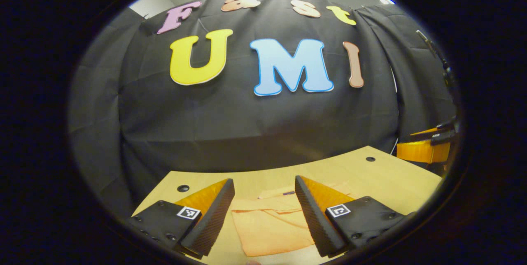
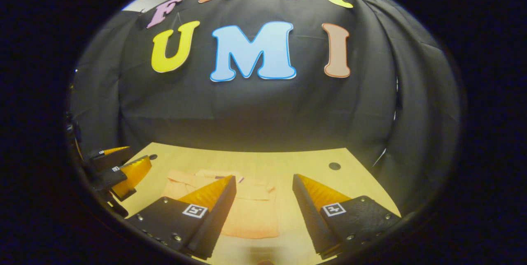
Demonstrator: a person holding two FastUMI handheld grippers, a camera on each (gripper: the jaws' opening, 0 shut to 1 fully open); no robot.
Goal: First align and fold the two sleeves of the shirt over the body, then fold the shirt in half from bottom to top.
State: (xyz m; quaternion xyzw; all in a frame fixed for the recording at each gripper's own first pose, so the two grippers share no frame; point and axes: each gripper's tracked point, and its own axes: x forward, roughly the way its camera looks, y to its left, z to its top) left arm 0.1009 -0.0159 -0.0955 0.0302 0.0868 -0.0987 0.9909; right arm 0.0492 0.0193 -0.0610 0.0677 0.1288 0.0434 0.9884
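Both tools, left tool (image 1: 264,211) and right tool (image 2: 264,209), are hovering apart over the shirt (image 2: 251,211); soft, limp cloth; I'm judging sleeve edges the best pinch.

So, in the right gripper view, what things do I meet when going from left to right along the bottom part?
Left gripper → right gripper's left finger → shirt → right gripper's right finger → bare table.

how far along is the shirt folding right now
The shirt lies on the table as a compact rectangle with no sleeves sticking out, so folding looks largely done. Both the left gripper and right gripper are open above it, holding nothing. Whether the bottom-to-top fold remains is unclear.
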